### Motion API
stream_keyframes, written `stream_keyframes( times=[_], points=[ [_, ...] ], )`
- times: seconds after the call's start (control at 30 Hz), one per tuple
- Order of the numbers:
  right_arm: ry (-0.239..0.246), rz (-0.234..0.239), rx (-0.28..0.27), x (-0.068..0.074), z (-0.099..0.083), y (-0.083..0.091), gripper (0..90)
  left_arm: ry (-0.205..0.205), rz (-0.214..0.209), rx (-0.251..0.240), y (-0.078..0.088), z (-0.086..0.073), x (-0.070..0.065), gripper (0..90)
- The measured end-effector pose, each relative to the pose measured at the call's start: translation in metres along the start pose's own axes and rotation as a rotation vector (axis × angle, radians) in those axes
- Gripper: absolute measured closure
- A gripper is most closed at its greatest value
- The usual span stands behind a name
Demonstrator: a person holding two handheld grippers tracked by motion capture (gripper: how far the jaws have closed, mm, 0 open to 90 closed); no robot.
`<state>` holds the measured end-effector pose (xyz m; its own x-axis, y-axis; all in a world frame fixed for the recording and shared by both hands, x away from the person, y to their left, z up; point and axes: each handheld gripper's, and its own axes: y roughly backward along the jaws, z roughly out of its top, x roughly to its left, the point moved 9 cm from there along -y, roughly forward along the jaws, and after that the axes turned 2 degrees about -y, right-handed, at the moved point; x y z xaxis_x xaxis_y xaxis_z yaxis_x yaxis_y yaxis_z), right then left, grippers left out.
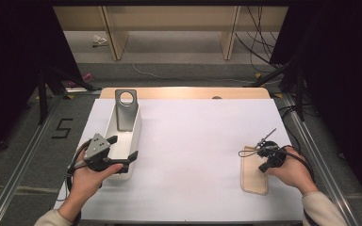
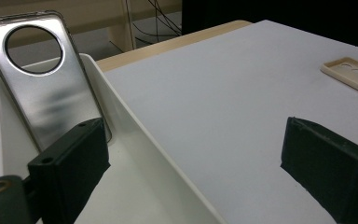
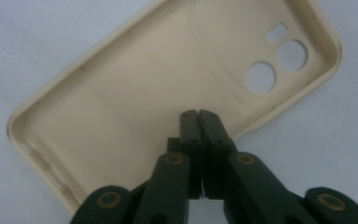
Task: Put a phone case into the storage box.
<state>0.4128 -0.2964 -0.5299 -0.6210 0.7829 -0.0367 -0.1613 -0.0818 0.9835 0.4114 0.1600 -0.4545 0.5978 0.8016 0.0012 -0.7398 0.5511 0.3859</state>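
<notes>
A beige phone case [image 1: 253, 176] lies inside-up on the white table cover at the right; its camera holes show in the right gripper view [image 3: 135, 93]. My right gripper [image 1: 265, 162] hangs over its far end, pointing down, jaws shut together [image 3: 199, 114] just above the case's inner face near one long rim. A silver phone case [image 1: 126, 110] with a round hole leans upright at the far end of a white bin [image 1: 133, 141]. My left gripper [image 1: 122, 147] hovers open over the bin's near end, one jaw inside the bin [image 2: 135, 135], facing the silver case [image 2: 46, 88].
The white cover [image 1: 193, 150] spreads between the bin and the beige case [image 2: 352, 74]. A wooden table edge [image 1: 184, 92] runs along the back. Metal rails [image 1: 311, 141] flank the table, with cables and furniture legs on the floor beyond.
</notes>
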Motion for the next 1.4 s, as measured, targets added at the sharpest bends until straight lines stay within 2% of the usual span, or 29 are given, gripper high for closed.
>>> stream_keyframes(
  times=[0.07, 0.17, 0.2, 0.23, 0.27, 0.3, 0.33, 0.4, 0.47, 0.5, 0.53, 0.67, 0.8, 0.9, 1.07, 1.1, 1.4],
  points=[
    [0.018, -0.002, -0.028, 0.001, 0.002, 0.004, 77.5, 0.000, 0.001, -0.001, 0.000, 0.000, 0.000, 7.0],
    [0.065, -0.003, -0.061, 0.005, 0.006, 0.010, 61.4, 0.000, 0.002, -0.001, 0.000, 0.000, 0.000, 7.1],
    [0.118, 0.000, -0.070, 0.009, 0.006, 0.012, 50.8, -0.001, 0.001, 0.000, 0.000, 0.000, 0.000, 7.1],
    [0.138, 0.002, -0.071, 0.011, 0.005, 0.012, 45.7, 0.000, 0.001, -0.001, 0.000, 0.000, 0.000, 7.1],
    [0.138, 0.002, -0.071, 0.011, 0.005, 0.012, 45.7, 0.000, 0.001, -0.002, 0.000, 0.000, 0.000, 7.1],
    [0.207, 0.000, -0.075, 0.014, 0.004, 0.014, 37.8, 0.000, 0.002, -0.002, 0.000, 0.000, 0.000, 7.1],
    [0.207, 0.000, -0.075, 0.014, 0.004, 0.014, 37.8, 0.000, 0.001, -0.002, 0.000, 0.000, 0.000, 7.1],
    [0.265, -0.003, -0.071, 0.017, 0.003, 0.016, 33.1, 0.001, 0.000, -0.002, 0.000, 0.000, 0.000, 7.1],
    [0.340, 0.009, -0.044, 0.025, -0.001, 0.018, 30.9, -0.001, -0.002, 0.000, 0.000, 0.000, 0.000, 7.1],
    [0.360, 0.021, -0.033, 0.028, -0.002, 0.018, 30.7, -0.001, -0.002, 0.000, 0.000, 0.000, 0.000, 7.1],
    [0.360, 0.021, -0.033, 0.028, -0.002, 0.018, 30.7, -0.001, -0.002, 0.000, 0.000, 0.000, 0.000, 7.1],
    [0.414, 0.039, 0.009, 0.039, -0.005, 0.015, 28.3, -0.002, -0.004, -0.002, 0.000, 0.000, -0.001, 7.1],
    [0.453, 0.059, 0.019, 0.048, -0.006, 0.014, 27.6, -0.001, -0.003, -0.004, 0.000, 0.001, -0.001, 7.1],
    [0.468, 0.056, 0.034, 0.051, -0.009, 0.015, 26.1, 0.000, -0.002, -0.003, 0.000, 0.000, -0.001, 7.1],
    [0.482, 0.047, 0.058, 0.054, -0.013, 0.013, 29.0, -0.003, -0.003, -0.003, 0.000, 0.000, 0.000, 7.1],
    [0.504, 0.050, 0.059, 0.055, -0.014, 0.012, 29.4, -0.001, -0.003, -0.003, 0.000, 0.000, -0.001, 7.1],
    [0.522, 0.035, 0.080, 0.058, -0.017, 0.010, 30.0, -0.003, -0.006, -0.003, 0.000, 0.001, -0.001, 7.1]
  ],
)
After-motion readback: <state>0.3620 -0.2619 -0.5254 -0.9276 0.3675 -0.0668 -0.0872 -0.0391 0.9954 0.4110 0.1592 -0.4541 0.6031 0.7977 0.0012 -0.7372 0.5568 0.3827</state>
